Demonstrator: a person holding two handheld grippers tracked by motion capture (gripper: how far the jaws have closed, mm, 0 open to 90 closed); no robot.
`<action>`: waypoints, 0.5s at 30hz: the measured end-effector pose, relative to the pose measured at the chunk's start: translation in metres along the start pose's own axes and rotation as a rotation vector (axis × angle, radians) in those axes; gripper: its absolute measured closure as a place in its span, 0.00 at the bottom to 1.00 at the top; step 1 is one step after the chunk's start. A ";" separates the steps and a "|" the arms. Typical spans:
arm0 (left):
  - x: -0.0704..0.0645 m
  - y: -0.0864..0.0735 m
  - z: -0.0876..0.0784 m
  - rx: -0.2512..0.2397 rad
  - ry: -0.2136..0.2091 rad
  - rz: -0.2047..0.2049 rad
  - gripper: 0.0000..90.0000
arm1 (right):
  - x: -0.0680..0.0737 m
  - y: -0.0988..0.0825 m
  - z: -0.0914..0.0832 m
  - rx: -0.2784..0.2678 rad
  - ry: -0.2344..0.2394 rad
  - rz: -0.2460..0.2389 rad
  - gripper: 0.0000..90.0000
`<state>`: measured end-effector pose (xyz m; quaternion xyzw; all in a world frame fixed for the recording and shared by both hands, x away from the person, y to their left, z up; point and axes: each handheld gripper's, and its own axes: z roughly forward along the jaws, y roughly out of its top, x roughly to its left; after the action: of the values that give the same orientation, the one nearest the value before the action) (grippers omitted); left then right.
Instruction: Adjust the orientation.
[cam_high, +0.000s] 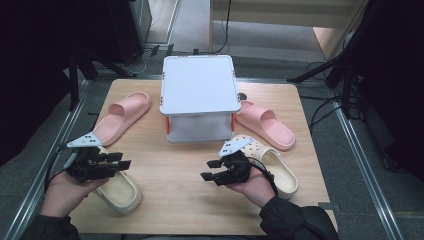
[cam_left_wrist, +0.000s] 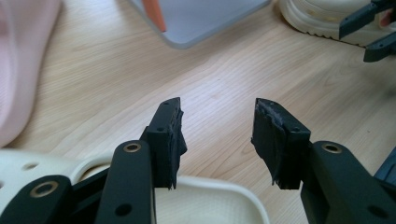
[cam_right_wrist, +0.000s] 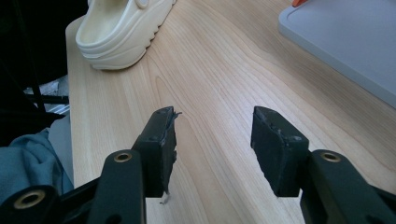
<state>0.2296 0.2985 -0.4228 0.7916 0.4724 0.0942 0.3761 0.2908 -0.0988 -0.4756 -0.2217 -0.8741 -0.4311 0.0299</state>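
Black fingers (cam_left_wrist: 169, 140) with brass rivets, grey three-cornered plates, dark sleeves (cam_high: 280, 220)

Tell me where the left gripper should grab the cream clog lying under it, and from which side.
Judging by its pose, grip the cream clog across its side wall at the foot opening, one of the fingers inside, one outside. It lies sole-down with the opening up, so come from above. The left gripper hangs over it, open, nothing between its fingers.

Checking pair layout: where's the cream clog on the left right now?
High view: the left cream clog lies at the table's near-left corner, right under the left claw, just below the left pink slide.
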 end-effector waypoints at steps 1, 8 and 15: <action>0.002 -0.001 -0.003 -0.002 0.006 -0.007 0.58 | 0.000 0.000 0.001 0.003 0.002 -0.004 0.56; 0.020 -0.013 -0.023 -0.020 0.074 -0.069 0.58 | 0.001 0.004 0.007 0.024 0.016 -0.012 0.56; 0.040 -0.027 -0.026 -0.014 0.123 -0.124 0.57 | 0.002 0.007 0.012 0.038 0.027 -0.022 0.56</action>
<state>0.2198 0.3520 -0.4313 0.7508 0.5419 0.1225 0.3572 0.2937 -0.0853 -0.4780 -0.2055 -0.8841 -0.4176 0.0410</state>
